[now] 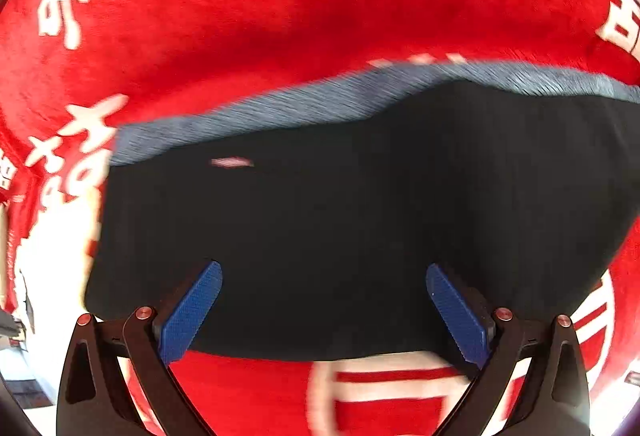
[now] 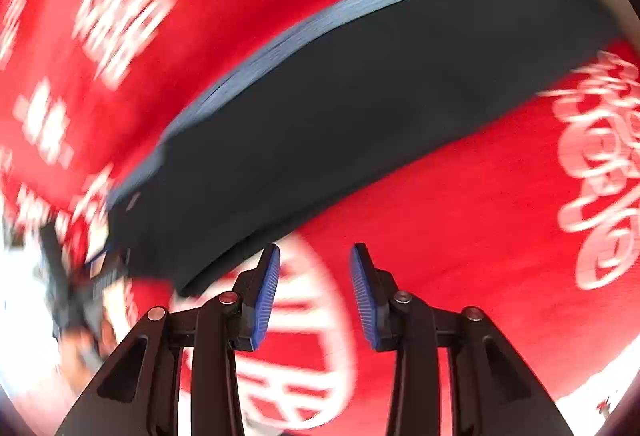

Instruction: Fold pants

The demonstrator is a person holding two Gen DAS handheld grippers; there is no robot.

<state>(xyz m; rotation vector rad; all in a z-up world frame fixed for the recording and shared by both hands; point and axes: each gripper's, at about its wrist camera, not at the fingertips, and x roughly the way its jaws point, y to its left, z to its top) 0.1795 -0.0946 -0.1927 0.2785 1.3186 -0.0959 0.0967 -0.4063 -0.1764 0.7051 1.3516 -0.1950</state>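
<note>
Lying flat on the red printed cloth (image 1: 248, 20) over the surface, the dark pants (image 1: 328, 220) form a compact rectangle with a blue-grey waistband (image 1: 280, 108) along the far edge, so the folding looks largely done, though blur hides how many layers there are. The left gripper (image 1: 324, 312) hangs wide open above them, empty. The right gripper (image 2: 315, 292) is partly open beside their near edge, holding nothing.

Two black tools, left tool (image 1: 324, 310) and right tool (image 2: 315, 298). Blue bumpy pads (image 1: 192, 316) on the inside of each finger. Black arms with triangle holes. Round silver screws (image 2: 156, 314) at the joints.
</note>
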